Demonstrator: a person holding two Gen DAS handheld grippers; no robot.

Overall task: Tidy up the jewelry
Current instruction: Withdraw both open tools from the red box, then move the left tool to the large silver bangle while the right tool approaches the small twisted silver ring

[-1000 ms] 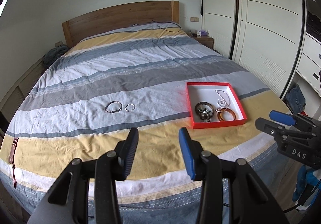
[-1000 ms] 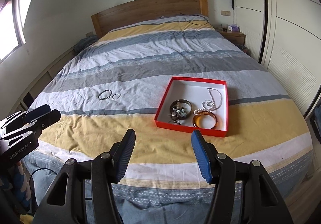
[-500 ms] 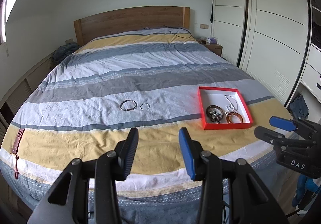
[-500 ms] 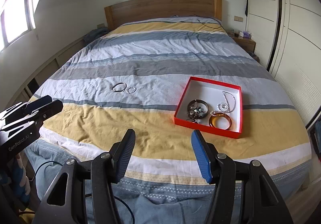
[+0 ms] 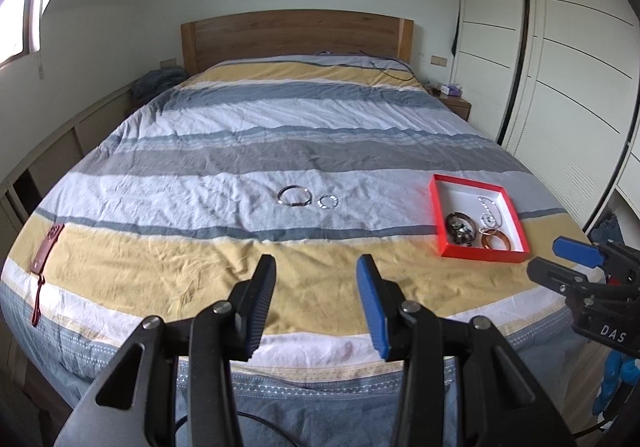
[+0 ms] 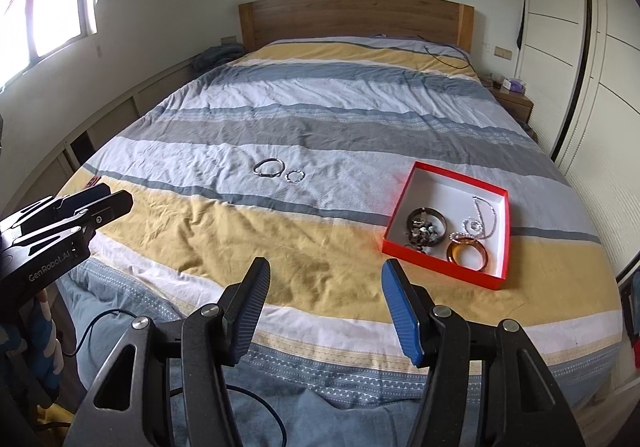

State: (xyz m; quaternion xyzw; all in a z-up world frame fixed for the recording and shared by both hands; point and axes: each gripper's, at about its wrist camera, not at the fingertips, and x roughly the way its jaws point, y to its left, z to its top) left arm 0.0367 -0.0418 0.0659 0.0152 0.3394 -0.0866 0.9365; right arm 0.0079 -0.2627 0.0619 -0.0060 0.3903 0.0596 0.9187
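Right wrist view: red box at two o'clock already holds several pieces; a bracelet and small ring remain loose at eleven o'clock. Left gripper and right gripper gape empty.

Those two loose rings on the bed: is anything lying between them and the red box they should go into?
Nothing visible. The bigger ring and the smaller ring lie on bare bedspread, and only wrinkled cloth runs from them to the red box. Both grippers, left and right, are open, with only cloth ahead.
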